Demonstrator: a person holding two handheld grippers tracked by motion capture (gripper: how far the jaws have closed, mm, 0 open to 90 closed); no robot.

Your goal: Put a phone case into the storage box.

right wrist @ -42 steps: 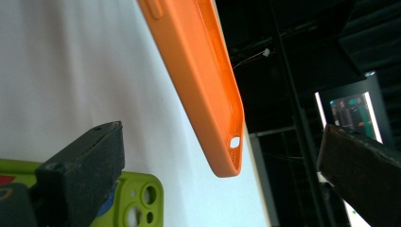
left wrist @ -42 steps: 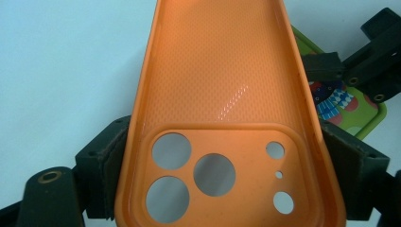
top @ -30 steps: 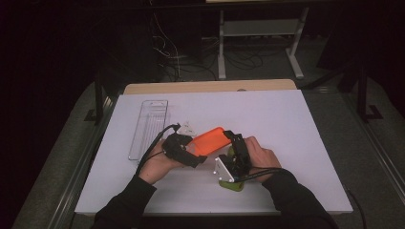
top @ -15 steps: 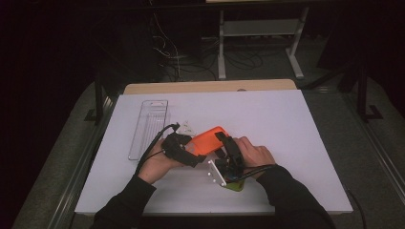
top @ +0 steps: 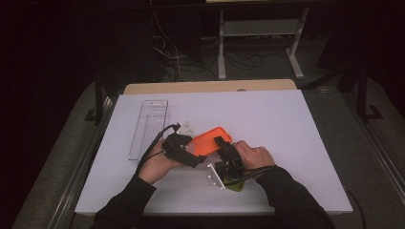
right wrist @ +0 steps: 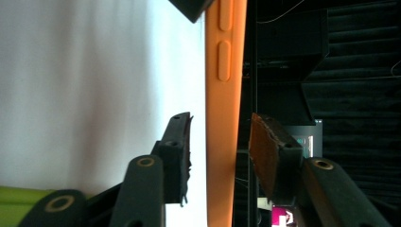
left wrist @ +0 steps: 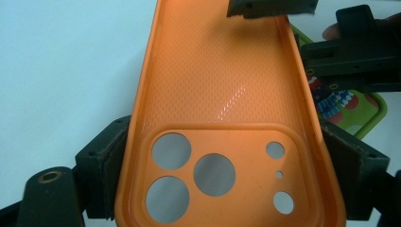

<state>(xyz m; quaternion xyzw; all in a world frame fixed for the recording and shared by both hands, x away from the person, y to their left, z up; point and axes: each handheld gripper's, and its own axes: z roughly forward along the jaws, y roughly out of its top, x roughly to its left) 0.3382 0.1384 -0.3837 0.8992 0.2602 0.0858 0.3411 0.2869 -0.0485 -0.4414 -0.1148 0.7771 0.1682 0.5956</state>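
Observation:
An orange phone case (top: 210, 139) with camera cut-outs is held just above the white table. My left gripper (top: 193, 149) is shut on it, one pad (left wrist: 111, 175) on each long side of its camera end (left wrist: 222, 175). My right gripper (top: 223, 147) reaches in from the right at the case's other end. In the right gripper view the case's side wall (right wrist: 226, 71) with its buttons stands between my right gripper's (right wrist: 220, 142) jaws, which have just been closing. A narrow gap still shows on both sides, so the pads (right wrist: 182, 142) are not pressing.
A clear plastic tray (top: 149, 126) lies at the left of the white table (top: 286, 124). A green patterned case (left wrist: 352, 106) lies on the table under my right hand (top: 234, 185). Small clear bits (top: 186, 128) lie behind the left gripper. Dark floor and shelving lie beyond the table.
The right gripper's jaws have narrowed around the orange case's edge, and the right hand has shifted slightly toward it. The left gripper and the case have stayed put.

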